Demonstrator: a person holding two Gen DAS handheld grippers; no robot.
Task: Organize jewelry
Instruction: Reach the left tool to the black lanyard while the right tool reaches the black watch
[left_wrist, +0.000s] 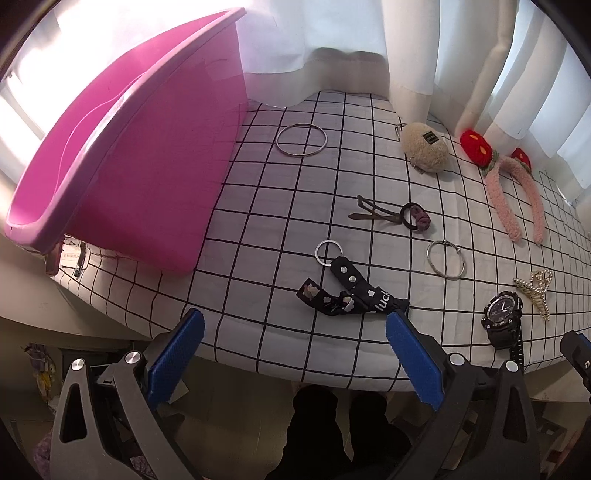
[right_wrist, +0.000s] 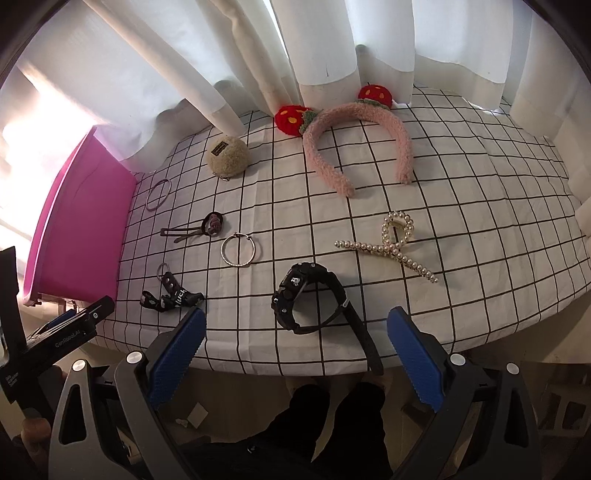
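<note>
Both grippers hang at the near edge of a table spread with a white cloth (right_wrist: 461, 177) ruled in black squares; the left gripper (left_wrist: 295, 354) has its blue-padded fingers spread wide with nothing between them, and the right gripper (right_wrist: 297, 354) is likewise agape and empty. A pink plastic bin (left_wrist: 147, 155) stands on the left end of the cloth, in front of white curtains (right_wrist: 325, 44). The jewelry lies scattered to its right: a thin bangle (left_wrist: 301, 140) just beside the bin; a fuzzy beige pouch (left_wrist: 424, 147); a pink plush headband (right_wrist: 358, 136) with red strawberry ears at the back; a brown hair clip (left_wrist: 375, 213) touching a dark hair tie (left_wrist: 416, 218); a silver hoop bracelet (left_wrist: 446, 258); a black keyring strap (left_wrist: 347, 291) just ahead of the left gripper; a pearl claw clip (right_wrist: 391, 245); a black sport watch (right_wrist: 306, 299) on the near edge, straight ahead of the right gripper, its strap overhanging the rim.
</note>
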